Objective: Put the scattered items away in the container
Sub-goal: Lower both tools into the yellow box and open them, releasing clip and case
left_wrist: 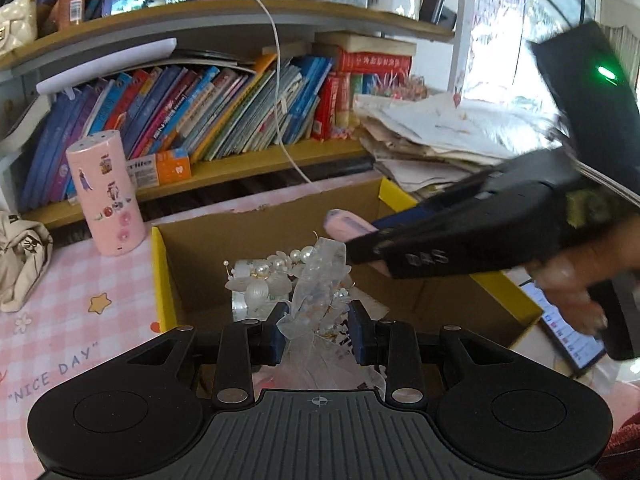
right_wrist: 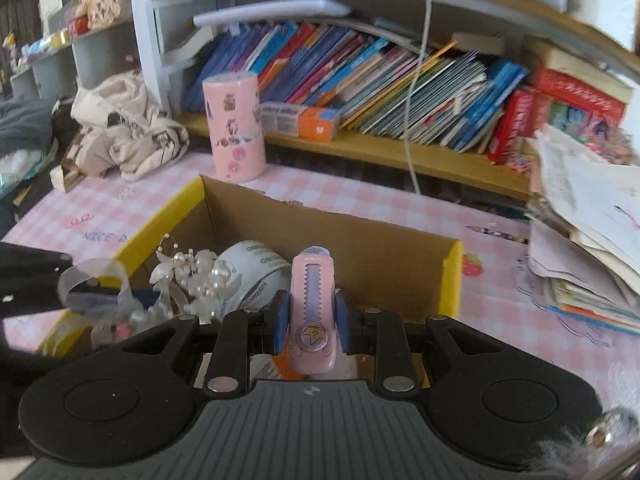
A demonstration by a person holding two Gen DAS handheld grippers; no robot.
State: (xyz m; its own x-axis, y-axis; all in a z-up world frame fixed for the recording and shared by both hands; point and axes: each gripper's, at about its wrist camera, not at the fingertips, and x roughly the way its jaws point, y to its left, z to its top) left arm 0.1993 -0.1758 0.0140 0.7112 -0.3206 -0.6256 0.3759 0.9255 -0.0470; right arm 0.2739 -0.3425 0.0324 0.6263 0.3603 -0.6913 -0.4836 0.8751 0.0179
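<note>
Both my grippers hung over the cardboard box [right_wrist: 376, 248] on the tabletop [right_wrist: 500, 276]. Left gripper [left_wrist: 318, 330] had its jaws clamped on a pearl hair ornament [left_wrist: 316, 280]; right gripper [right_wrist: 311, 326] had its jaws clamped on a pink utility knife [right_wrist: 313, 312]. Inside the box lay a tape roll [right_wrist: 256, 268].

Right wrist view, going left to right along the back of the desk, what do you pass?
Cream cloth bag → pink cylinder with stickers → small orange and white box → white cable → stack of papers.
</note>
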